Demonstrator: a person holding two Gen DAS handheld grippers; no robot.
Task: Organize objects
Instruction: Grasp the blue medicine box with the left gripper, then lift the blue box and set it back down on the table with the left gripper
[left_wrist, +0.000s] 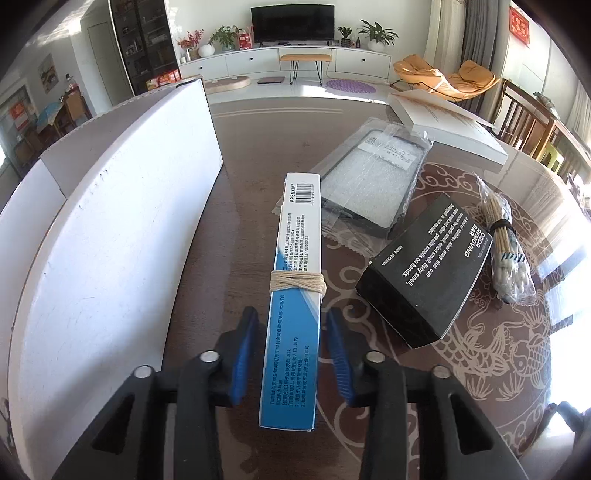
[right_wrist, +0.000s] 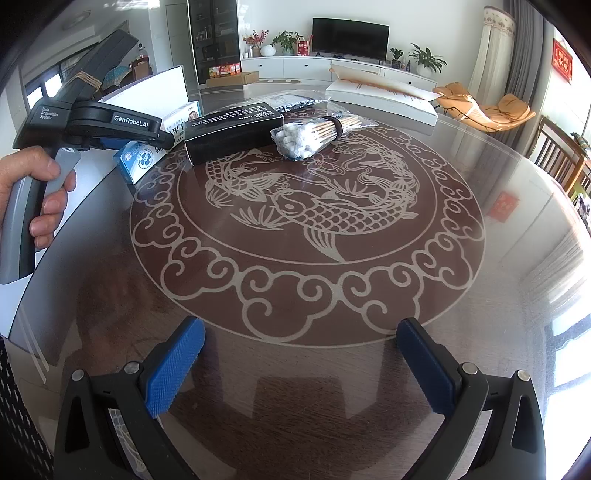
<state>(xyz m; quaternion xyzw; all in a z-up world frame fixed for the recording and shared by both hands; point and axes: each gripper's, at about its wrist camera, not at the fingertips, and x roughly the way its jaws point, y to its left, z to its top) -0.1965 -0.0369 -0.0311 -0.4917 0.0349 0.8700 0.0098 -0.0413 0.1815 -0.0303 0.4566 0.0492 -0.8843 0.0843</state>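
A long blue-and-white box (left_wrist: 293, 295) bound with twine stands on its narrow side between the pads of my left gripper (left_wrist: 291, 354). The pads stand slightly apart from its sides, so the jaws are open around it. It also shows in the right wrist view (right_wrist: 142, 158), under the left gripper (right_wrist: 122, 129). A black box (left_wrist: 424, 273) lies to its right, also seen in the right wrist view (right_wrist: 232, 131). A bag of cotton swabs (left_wrist: 508, 240) lies further right, likewise seen from the right wrist (right_wrist: 314, 133). My right gripper (right_wrist: 301, 365) is open and empty above the table.
A large white cardboard box wall (left_wrist: 110, 240) stands left of the blue box. A plastic-wrapped dark frame (left_wrist: 373, 184) and a flat white box (left_wrist: 450, 125) lie at the back. The round glass table (right_wrist: 303, 229) has a fish pattern. Chairs (right_wrist: 561, 158) stand at right.
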